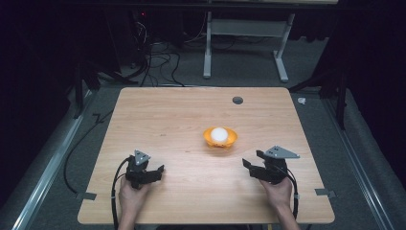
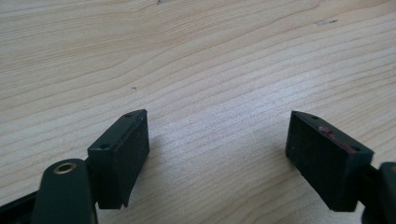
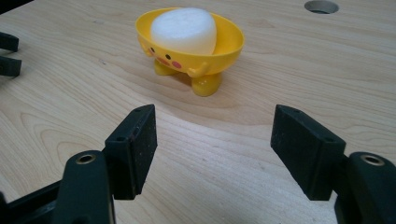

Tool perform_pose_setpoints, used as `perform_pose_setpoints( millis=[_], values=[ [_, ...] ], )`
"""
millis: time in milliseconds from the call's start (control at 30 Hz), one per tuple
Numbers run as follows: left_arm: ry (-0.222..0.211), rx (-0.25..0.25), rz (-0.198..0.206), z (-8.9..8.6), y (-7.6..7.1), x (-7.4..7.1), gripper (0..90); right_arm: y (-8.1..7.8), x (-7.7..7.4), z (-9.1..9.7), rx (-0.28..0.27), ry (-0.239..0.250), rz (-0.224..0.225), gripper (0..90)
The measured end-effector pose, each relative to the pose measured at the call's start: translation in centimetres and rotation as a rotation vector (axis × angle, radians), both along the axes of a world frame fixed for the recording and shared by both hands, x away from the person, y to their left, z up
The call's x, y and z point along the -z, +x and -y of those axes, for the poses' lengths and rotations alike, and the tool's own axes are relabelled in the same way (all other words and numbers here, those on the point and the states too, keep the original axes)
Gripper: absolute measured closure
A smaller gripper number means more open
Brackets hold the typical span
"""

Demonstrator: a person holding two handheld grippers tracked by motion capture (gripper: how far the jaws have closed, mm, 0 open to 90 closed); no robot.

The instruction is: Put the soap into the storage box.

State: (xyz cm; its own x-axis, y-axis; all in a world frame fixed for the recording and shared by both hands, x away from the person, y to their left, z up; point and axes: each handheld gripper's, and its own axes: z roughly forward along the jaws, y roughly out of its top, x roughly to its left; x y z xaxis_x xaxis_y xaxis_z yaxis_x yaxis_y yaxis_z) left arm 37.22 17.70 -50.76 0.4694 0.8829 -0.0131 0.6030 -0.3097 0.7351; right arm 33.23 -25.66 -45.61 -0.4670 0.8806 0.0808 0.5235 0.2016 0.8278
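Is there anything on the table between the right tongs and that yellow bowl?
No. In the right gripper view, bare wood lies between the right tongs and the yellow bowl.

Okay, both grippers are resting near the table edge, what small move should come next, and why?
Probably ease the right gripper forward toward the yellow duck-shaped bowl holding the white foam ball. Its jaws stand apart with nothing between them, and the bowl sits just ahead of them.
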Motion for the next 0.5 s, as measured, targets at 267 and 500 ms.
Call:
perform_pose_setpoints(
  millis=[267,500],
  values=[
    [0.000,0.000,0.000,0.0,0.0,0.0,22.1,0.6,0.2,-0.9,-0.029,-0.014,-0.009,32.4],
    [0.000,0.000,0.000,0.0,0.0,0.0,22.1,1.0,0.4,-1.7,-0.045,-0.024,-0.017,32.4]
  ],
)
